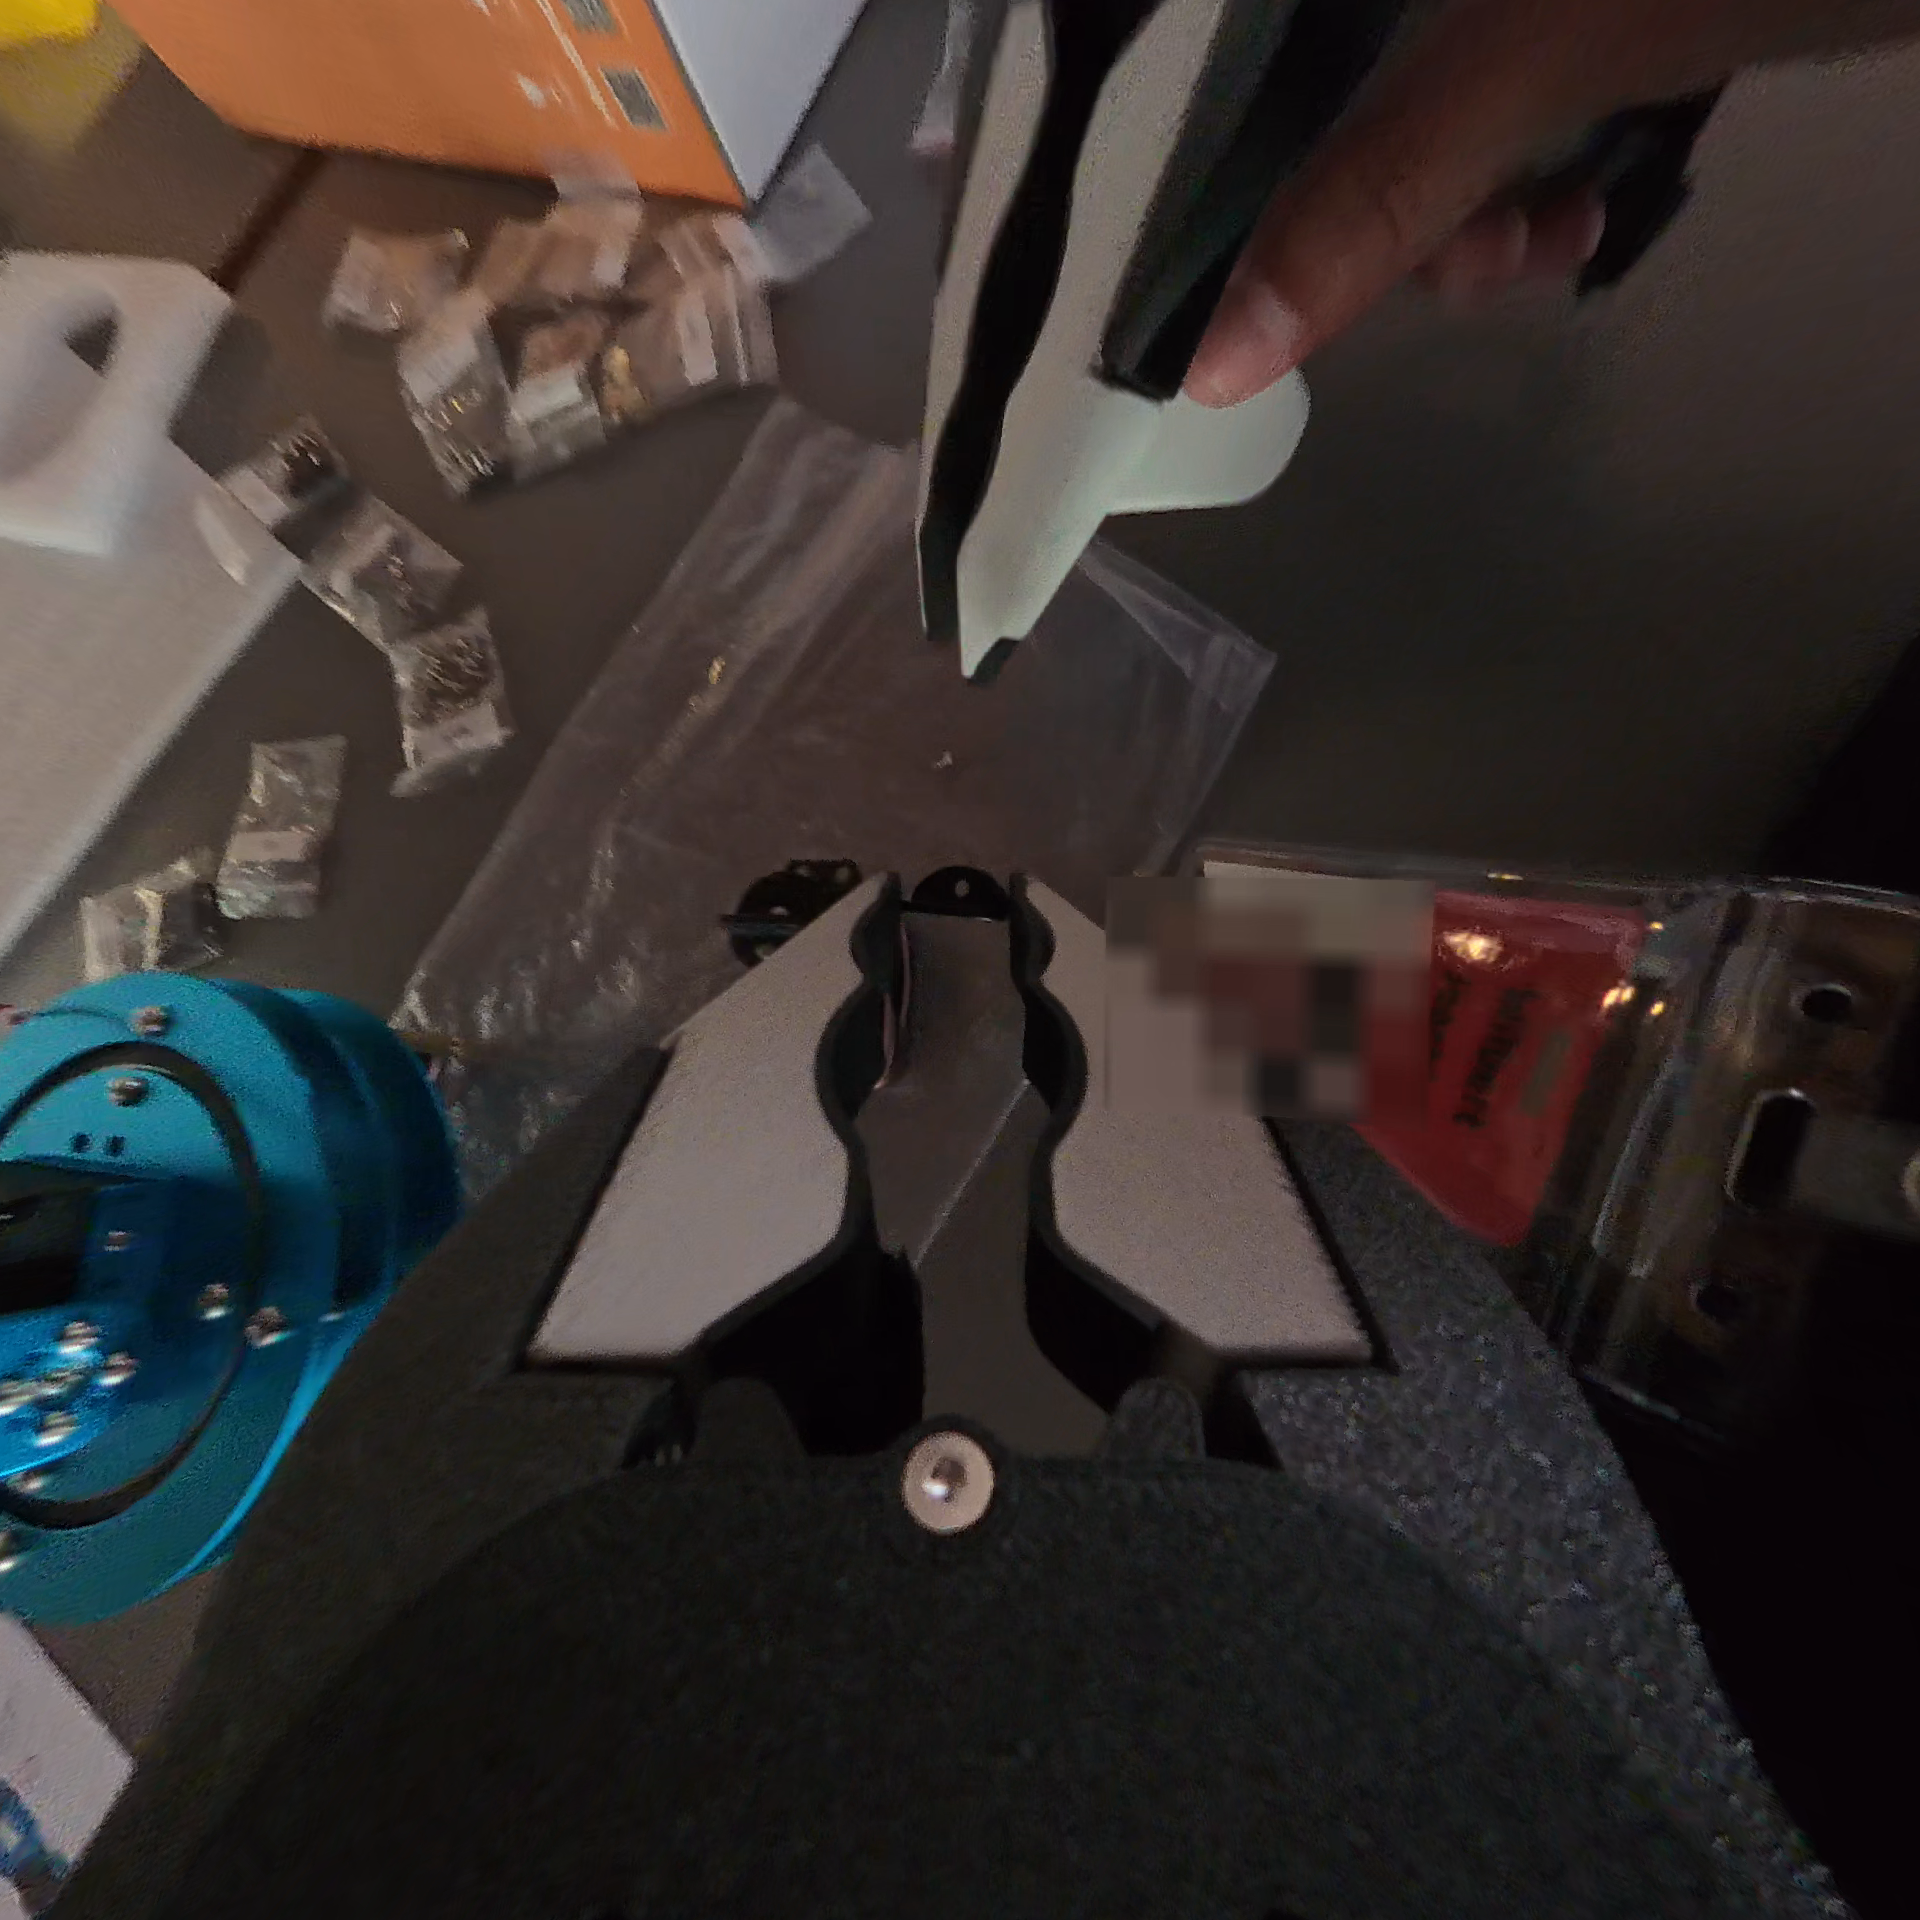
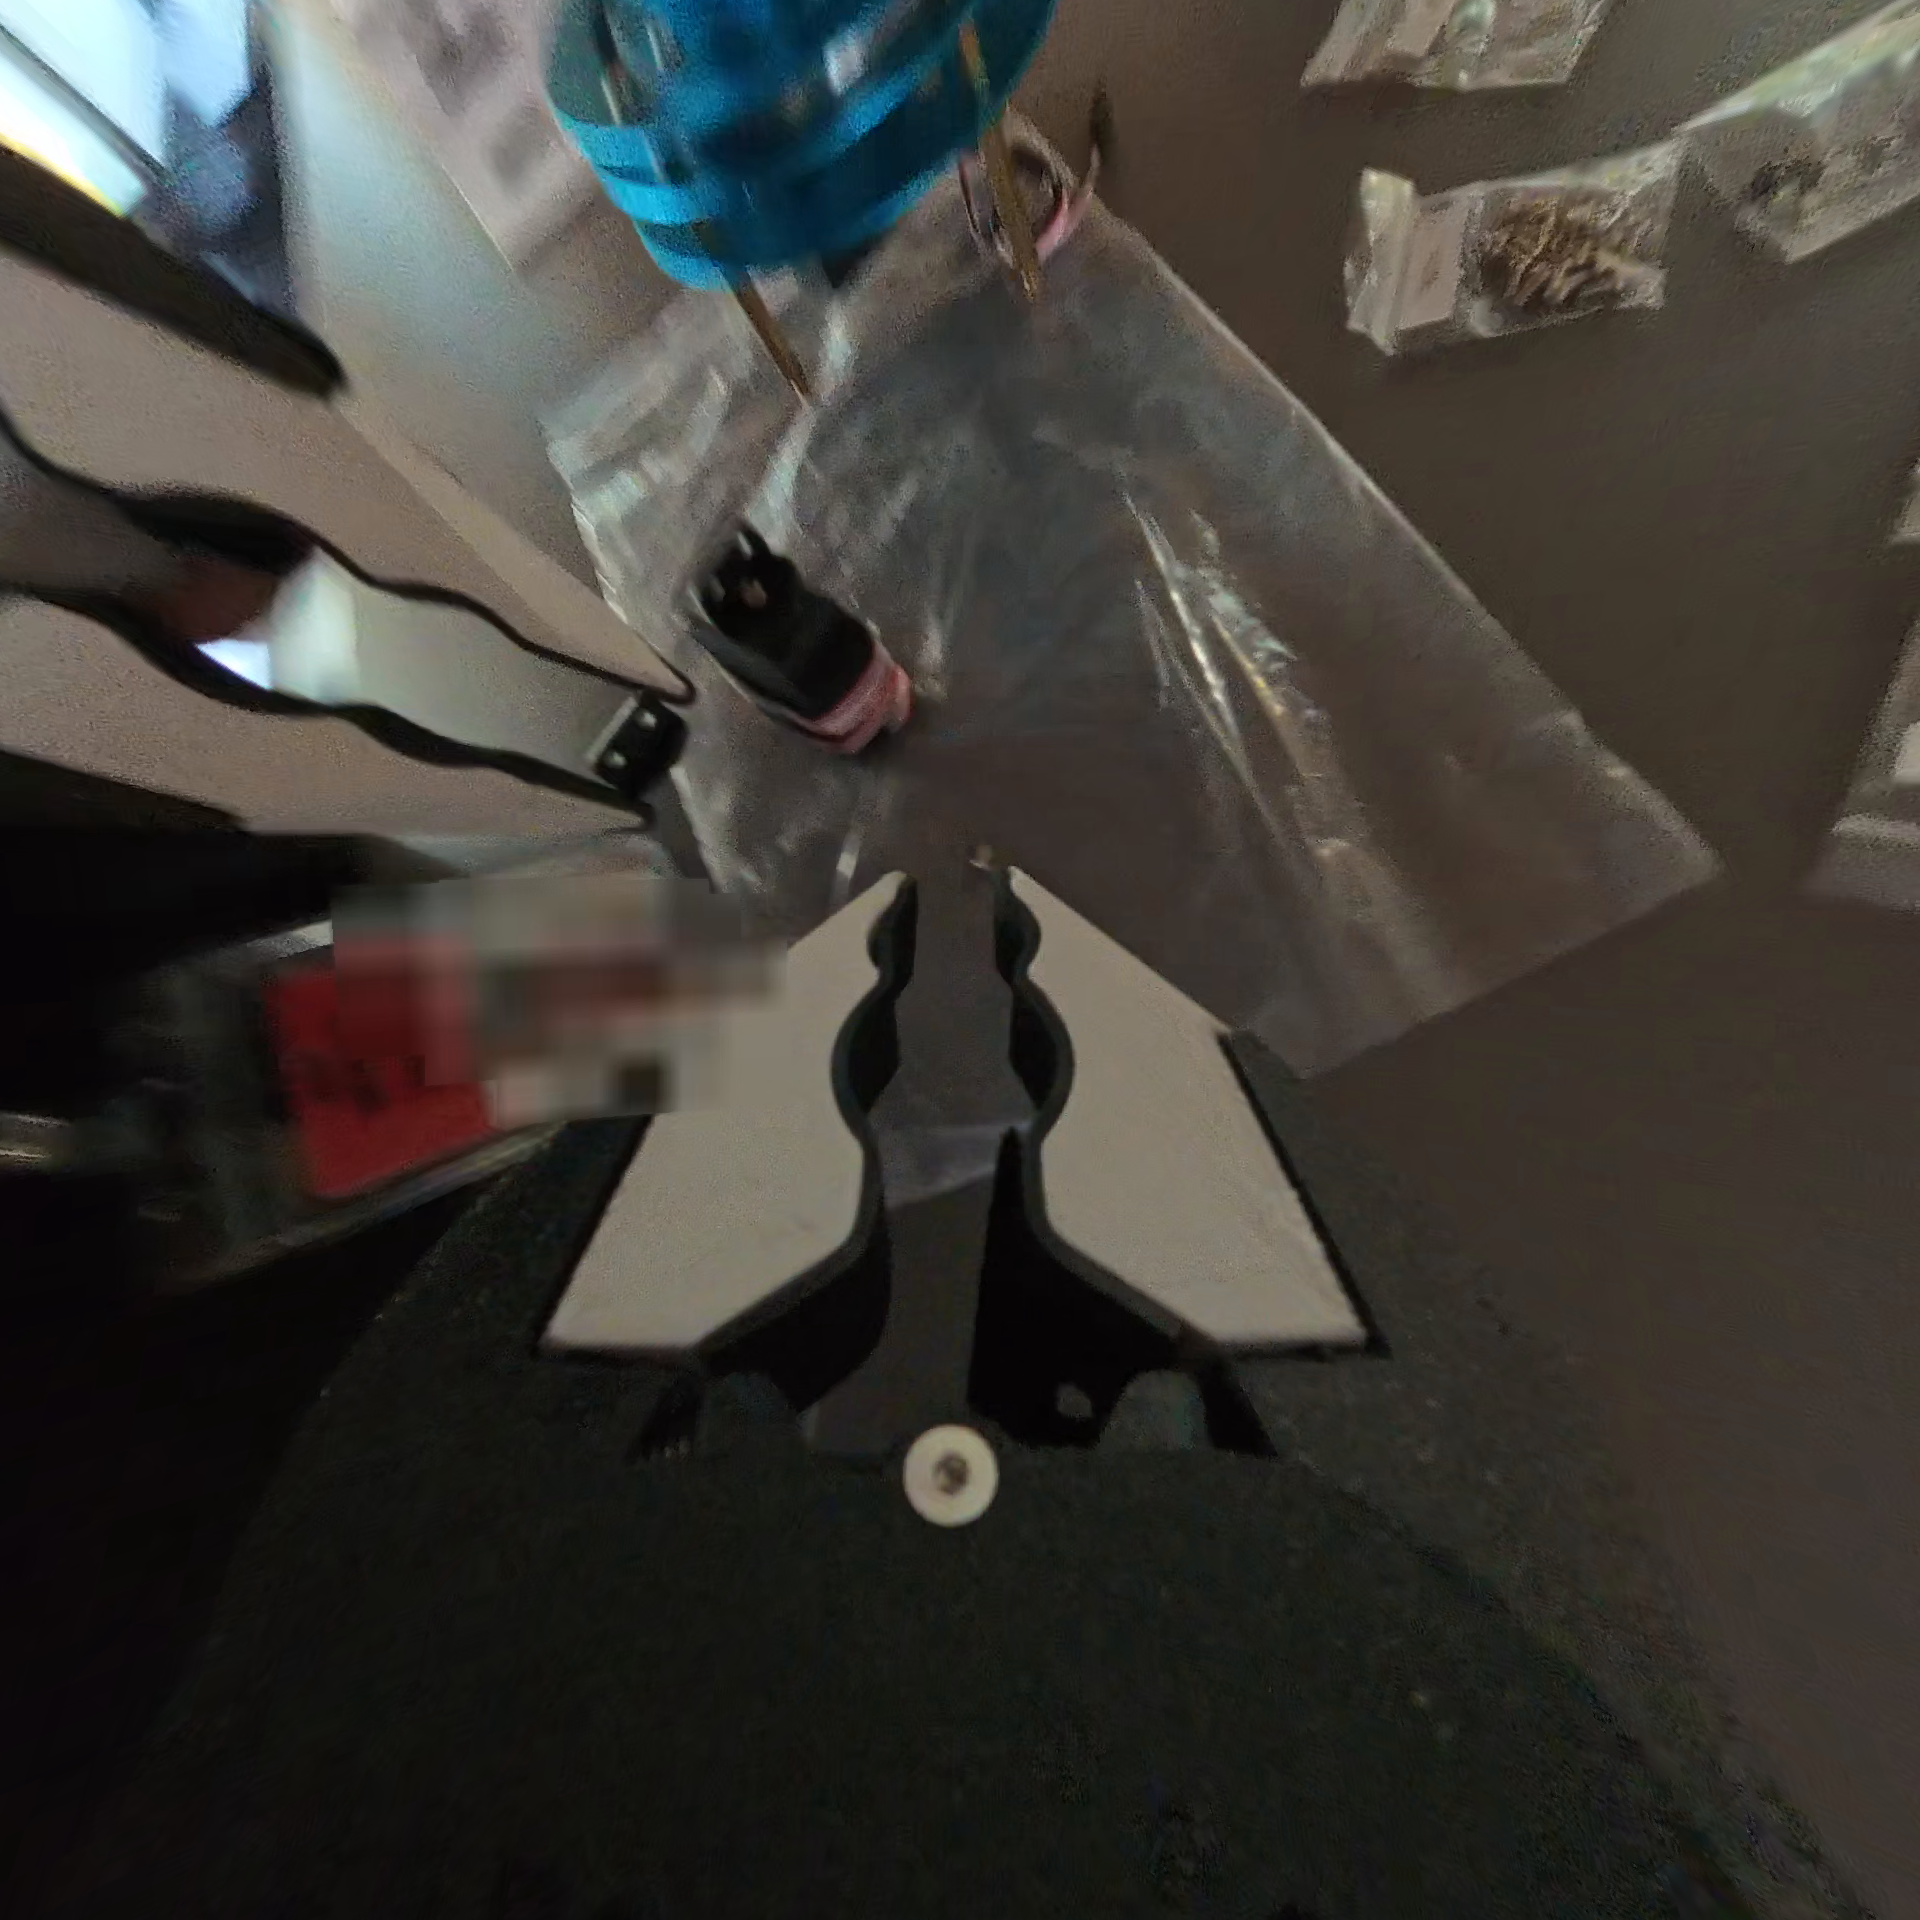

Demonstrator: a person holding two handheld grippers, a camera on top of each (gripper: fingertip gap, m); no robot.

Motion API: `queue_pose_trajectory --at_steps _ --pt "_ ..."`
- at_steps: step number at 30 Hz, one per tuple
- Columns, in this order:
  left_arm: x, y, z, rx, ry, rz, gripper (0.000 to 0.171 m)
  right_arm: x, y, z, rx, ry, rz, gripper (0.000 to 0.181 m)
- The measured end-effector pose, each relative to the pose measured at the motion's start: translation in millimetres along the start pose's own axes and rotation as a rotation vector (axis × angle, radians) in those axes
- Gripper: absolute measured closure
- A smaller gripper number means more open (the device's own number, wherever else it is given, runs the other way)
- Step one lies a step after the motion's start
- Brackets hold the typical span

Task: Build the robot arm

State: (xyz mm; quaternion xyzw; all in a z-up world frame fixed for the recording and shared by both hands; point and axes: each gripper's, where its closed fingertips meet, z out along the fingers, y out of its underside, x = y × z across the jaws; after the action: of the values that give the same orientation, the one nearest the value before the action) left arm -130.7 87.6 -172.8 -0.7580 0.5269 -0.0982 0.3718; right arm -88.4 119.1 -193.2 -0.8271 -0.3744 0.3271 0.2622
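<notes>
Left tool (image 1: 951, 883) pinches a small black metal bracket (image 1: 958, 894) over the large clear plastic bag (image 1: 831, 727); blue round metal hub (image 1: 156, 1278) beside the bag. Right tool (image 2: 954, 878), nearly pressed together, holds nothing over the bag.

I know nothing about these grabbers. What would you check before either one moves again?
1. Left gripper holding the small black part: ok, pinched at the fingertips.
2. Right gripper open or shut: cannot tell; narrow gap, nothing seen inside.
3. Grippers clear of each other: ok, apart.
4. Black connector lying on the clear bag: ok.
5. Clear bag's mouth open: cannot tell.
6. Sharp view: not ok, both blurred.
</notes>
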Motion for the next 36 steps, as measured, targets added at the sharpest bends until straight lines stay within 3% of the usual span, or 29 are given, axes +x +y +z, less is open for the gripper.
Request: queue_pose_trajectory --at_steps 4,8,17,25,31,36 --pt "11 10 20 -0.067 -0.017 -0.019 0.151 1 4 16 -0.067 0.071 -0.146 0.161" --pt "12 17 33 -0.098 -0.05 -0.049 0.152 5 8 26 -0.111 0.096 -0.223 0.169" --pt "16 20 37 -0.085 -0.049 -0.108 0.146 5 10 30 -0.143 0.095 -0.284 0.181" --pt "14 21 26 -0.037 -0.028 -0.107 0.143 -5 7 24 -0.095 0.019 -0.159 0.181" --pt "17 35 24 -0.047 0.004 -0.126 0.143 -31 3 19 -0.018 -0.17 0.06 0.178" --pt "20 34 24 -0.033 0.01 -0.133 0.145 -53 10 26 -0.05 -0.156 0.042 0.181"
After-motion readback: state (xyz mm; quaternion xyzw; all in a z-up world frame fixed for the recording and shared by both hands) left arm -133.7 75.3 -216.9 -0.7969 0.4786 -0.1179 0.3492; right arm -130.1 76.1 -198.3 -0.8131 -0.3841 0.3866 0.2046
